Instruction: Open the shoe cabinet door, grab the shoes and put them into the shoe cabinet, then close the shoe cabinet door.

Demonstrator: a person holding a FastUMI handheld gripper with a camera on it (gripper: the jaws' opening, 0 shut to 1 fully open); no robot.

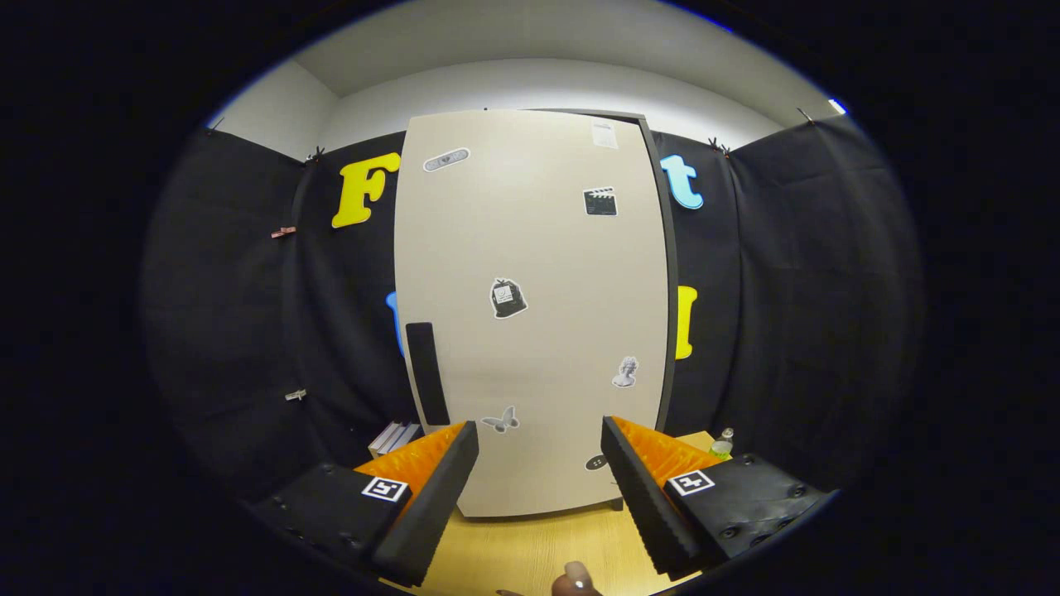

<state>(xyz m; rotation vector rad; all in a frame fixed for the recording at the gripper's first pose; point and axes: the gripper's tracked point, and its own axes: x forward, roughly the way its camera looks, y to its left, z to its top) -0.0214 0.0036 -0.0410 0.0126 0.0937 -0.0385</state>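
A tall beige shoe cabinet stands on the wooden floor straight ahead of my fingers. Its door is shut and carries several small stickers. A dark vertical handle runs down the door's left side, just beyond my left finger. My gripper is open, its two fingers spread wide with nothing between them, pointing at the lower part of the door. The tip of a brown shoe peeks up from the floor just below and between the fingers.
Black cloth walls close in the booth on both sides and behind the cabinet. A stack of light books or boards lies on the floor left of the cabinet. A small bottle stands on the wooden floor to the right.
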